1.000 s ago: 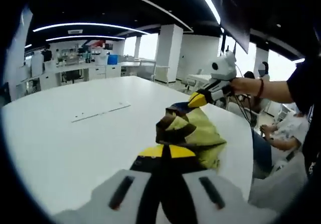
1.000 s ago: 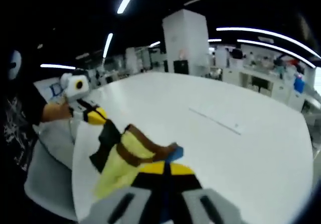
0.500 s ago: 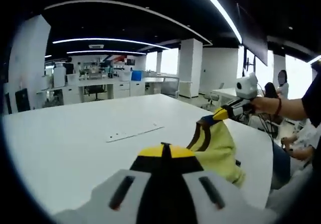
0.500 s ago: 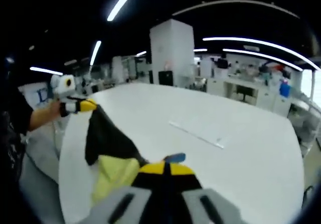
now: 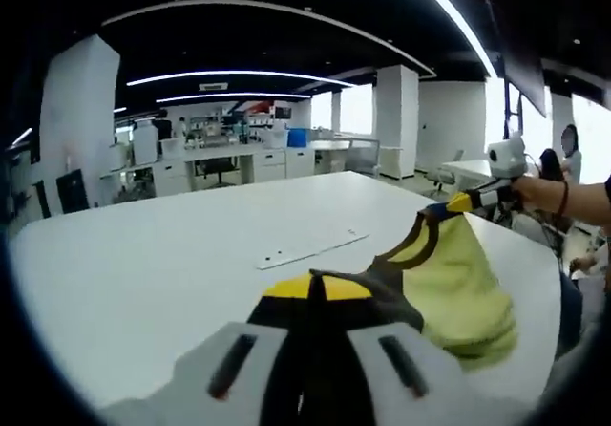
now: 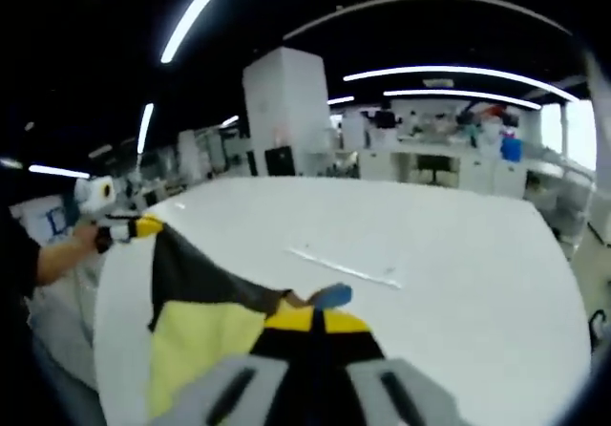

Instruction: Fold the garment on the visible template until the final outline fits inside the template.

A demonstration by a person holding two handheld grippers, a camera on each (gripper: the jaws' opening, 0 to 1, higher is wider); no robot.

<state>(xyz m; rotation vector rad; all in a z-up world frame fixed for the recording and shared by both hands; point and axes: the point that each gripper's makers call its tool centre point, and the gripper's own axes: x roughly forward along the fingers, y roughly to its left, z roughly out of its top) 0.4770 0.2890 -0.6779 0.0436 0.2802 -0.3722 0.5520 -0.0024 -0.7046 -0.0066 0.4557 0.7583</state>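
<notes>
The soft, light garment (image 5: 456, 278) is stretched above the desk (image 5: 143, 264), sagging toward 5 o'clock; both the left gripper (image 5: 317, 287) and right gripper (image 6: 315, 319) jaws are clamped on its edge, best held at corners.

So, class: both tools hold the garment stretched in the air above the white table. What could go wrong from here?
1. The garment hangs near the table edge, so it may drape over the side when lowered.
2. The left tool and right tool each pinch just an edge; a slip would probably drop that side.
</notes>
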